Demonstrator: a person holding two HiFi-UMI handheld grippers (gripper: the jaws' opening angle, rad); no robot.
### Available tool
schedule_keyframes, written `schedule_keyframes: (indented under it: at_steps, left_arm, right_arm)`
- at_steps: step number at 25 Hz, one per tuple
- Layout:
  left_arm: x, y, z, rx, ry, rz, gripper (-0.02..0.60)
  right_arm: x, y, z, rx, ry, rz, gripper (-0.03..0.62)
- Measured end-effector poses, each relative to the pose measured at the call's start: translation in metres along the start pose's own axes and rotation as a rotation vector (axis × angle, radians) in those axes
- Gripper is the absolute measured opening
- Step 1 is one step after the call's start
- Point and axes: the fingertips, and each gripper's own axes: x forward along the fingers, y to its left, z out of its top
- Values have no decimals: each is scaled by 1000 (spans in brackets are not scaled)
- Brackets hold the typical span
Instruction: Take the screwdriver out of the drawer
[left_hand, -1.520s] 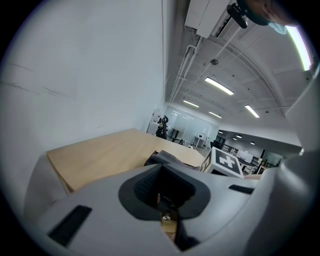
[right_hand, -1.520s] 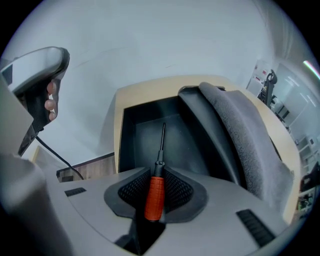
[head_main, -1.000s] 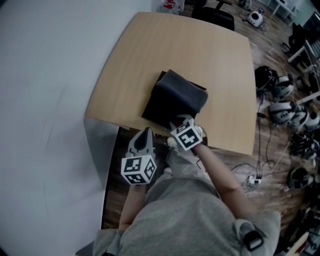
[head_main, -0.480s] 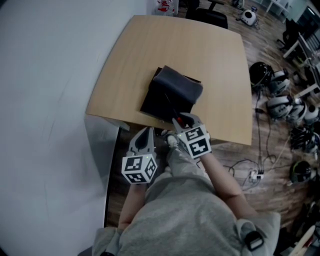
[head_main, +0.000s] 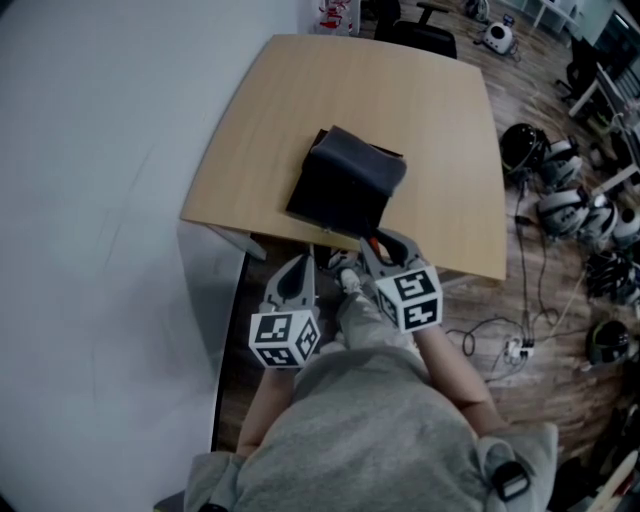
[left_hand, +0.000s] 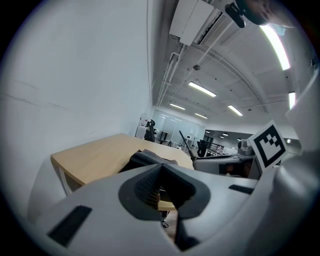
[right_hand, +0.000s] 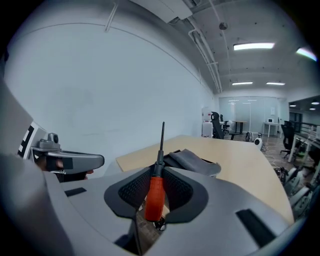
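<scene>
Orange-handled screwdriver (right_hand: 155, 190) clamped in right tongs (right_hand: 156, 172), pads pressed on either side of the handle, black shaft pointing up and forward past the tips. Grip confirmed from the head view: right tongs (head_main: 383, 246) over the near edge of the worktop (head_main: 420, 130), a slip of orange showing between them. Screwdriver held in the air, off every surface.

Left tongs (left_hand: 160, 170) closed tip to tip, nothing between them. In the head view, left tongs (head_main: 298, 268) just beside the right pair, on the person's side of the worktop edge, apart from it. One marker cube on each pair, at the end nearest the person.

Worktop of light wood, corners rounded. One dark grey folded fabric item (head_main: 345, 180) on it near the front edge, just beyond the right tongs; contact between the two not determinable. Drawer not made out in any view.

Further out: white wall (head_main: 90, 200) on the left; wood-pattern floor (head_main: 530, 300) on the right, with black and white headgear (head_main: 560, 205) of unclear type and a power strip with cables (head_main: 515, 350); black office chair (head_main: 425, 35) at the far end.
</scene>
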Motion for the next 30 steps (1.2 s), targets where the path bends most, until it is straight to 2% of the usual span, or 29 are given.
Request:
schedule_keyframes:
  at_steps: [15,30]
  left_arm:
    - [-24,-6,-2,13,-28,12,0]
    - [-18,-10,0,13,-25,9,0]
  right_arm:
    - [-44,7,-9,49,-82,-18,84]
    - [-42,7,-6,51,-101,-7,81]
